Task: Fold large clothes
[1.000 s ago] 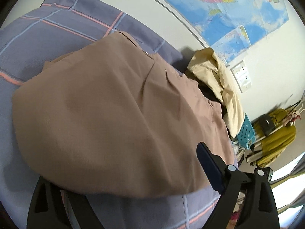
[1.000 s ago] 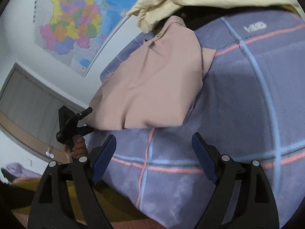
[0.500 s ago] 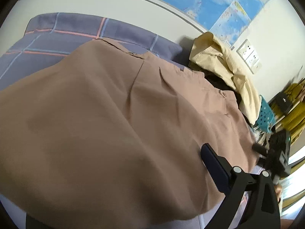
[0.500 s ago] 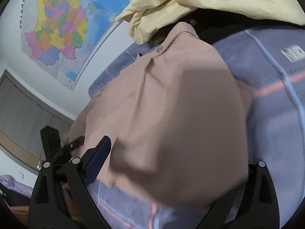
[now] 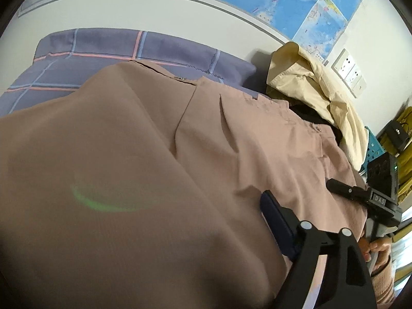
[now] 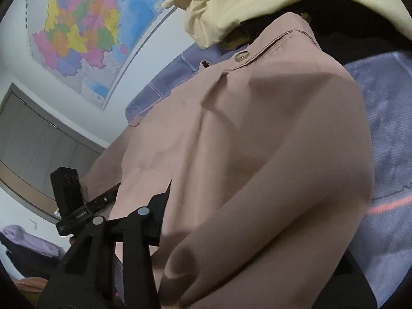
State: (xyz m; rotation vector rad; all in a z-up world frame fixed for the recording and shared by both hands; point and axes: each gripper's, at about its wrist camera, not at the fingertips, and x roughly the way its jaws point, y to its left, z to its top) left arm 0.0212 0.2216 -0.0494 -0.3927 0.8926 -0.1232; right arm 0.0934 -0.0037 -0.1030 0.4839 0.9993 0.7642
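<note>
A large folded tan-pink shirt (image 5: 154, 167) lies on the purple plaid bedspread (image 5: 103, 49) and fills both wrist views (image 6: 257, 154). My left gripper (image 5: 180, 270) is pushed in at the shirt's near edge; only its right finger (image 5: 275, 221) shows, the left one is hidden under the cloth. My right gripper (image 6: 231, 244) is pushed in at the other end of that edge; its left finger (image 6: 159, 213) shows, the right one is covered by cloth. The right gripper also shows in the left wrist view (image 5: 360, 195). Whether either jaw is closed on the fabric is hidden.
A pale yellow garment (image 5: 322, 90) lies heaped over dark clothing at the bed's far end by the wall (image 6: 257, 0). A wall map (image 5: 296, 0) and a socket plate (image 5: 350, 72) are behind. A teal basket (image 5: 373, 149) stands beside the bed.
Both grippers moved forward into the shirt's near edge. The cloth now covers one finger of each. The shirt fills much more of both views.
</note>
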